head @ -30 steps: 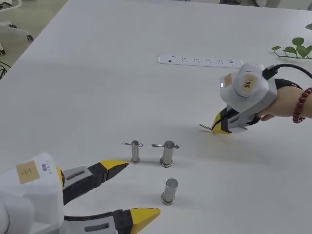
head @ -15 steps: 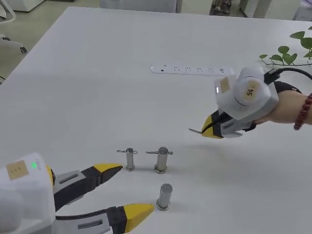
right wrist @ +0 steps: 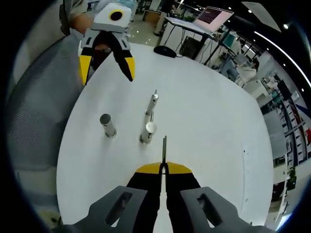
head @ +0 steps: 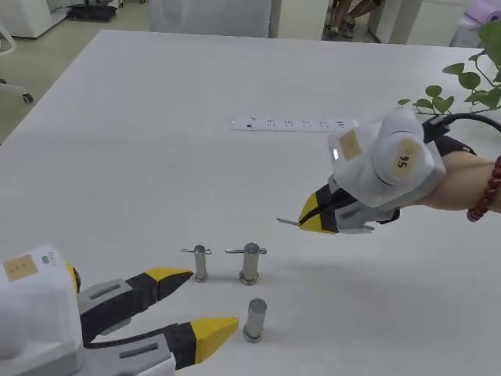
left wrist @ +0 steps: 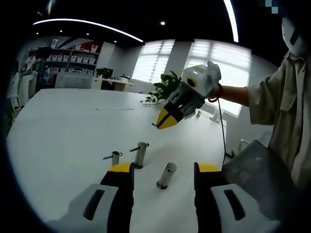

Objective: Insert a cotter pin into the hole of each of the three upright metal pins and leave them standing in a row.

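Three upright metal pins stand on the white table. Two form a row, left pin (head: 200, 262) and middle pin (head: 250, 262), each with a cotter pin through its top. The third pin (head: 254, 319) stands nearer to me, bare on top. My right gripper (head: 308, 216) hovers above and right of them, shut on a cotter pin (head: 288, 222) that sticks out from its tips (right wrist: 164, 148). My left gripper (head: 192, 307) stands open low at the near left, its yellow fingertips (left wrist: 123, 170) flanking the bare pin (left wrist: 166, 175) from a short way off.
A white power strip (head: 293, 124) lies across the far middle of the table. Green plant leaves (head: 462, 84) hang over the far right edge. A person's wrist with a red bead bracelet (head: 488, 188) holds the right gripper.
My right gripper has lifted off the table and moved left toward the pins, carrying the cotter pin. The head camera shifted; the left gripper and the three pins stay put.
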Tool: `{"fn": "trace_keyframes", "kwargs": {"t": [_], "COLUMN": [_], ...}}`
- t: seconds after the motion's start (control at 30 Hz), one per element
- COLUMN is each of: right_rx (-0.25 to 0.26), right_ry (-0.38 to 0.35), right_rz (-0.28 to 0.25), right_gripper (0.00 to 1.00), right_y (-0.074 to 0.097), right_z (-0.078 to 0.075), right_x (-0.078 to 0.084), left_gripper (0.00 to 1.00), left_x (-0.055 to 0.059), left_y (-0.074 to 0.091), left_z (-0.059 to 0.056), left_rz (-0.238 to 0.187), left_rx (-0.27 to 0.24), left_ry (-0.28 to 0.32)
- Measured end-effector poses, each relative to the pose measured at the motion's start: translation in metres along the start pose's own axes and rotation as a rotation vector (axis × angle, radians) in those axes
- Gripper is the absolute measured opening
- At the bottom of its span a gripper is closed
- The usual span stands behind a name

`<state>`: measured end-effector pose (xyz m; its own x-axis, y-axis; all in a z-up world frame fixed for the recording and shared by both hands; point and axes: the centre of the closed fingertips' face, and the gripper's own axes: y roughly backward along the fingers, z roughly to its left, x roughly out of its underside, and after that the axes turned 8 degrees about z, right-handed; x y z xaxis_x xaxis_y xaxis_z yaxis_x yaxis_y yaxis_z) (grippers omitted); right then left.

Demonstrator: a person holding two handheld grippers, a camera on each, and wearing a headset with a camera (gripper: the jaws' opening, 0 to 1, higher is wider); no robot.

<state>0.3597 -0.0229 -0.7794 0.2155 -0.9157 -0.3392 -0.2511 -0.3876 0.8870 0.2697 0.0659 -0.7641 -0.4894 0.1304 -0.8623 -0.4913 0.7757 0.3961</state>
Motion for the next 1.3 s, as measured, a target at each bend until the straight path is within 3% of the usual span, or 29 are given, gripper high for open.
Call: {"fn": "trace_keyframes", "kwargs": {"t": [0.37,0.77,1.3], "right_rx": [-0.003,-0.012,-0.005], "right_ry": [0.049,0.081,0.125], "right_rz": [-0.052,-0.094,-0.123], "right_gripper": [0.03,0.03,0.03], "right_y": [0.006,0.007,0.01], "right_z": [0.021,0.044,0.058], "right_x": [-0.026,-0.045,-0.063], "left_gripper": [0.38,0.3,0.15], "left_x": [-0.012,-0.015,-0.026], "left_y": [-0.004,-0.011,-0.019], "left_z": [-0.005,-0.007,-0.009], "left_rz": [-0.039,-0.051,-0.096], "left_rx": [0.034,0.053,0.082], "left_ry": [0.116,0.206,0.309]}}
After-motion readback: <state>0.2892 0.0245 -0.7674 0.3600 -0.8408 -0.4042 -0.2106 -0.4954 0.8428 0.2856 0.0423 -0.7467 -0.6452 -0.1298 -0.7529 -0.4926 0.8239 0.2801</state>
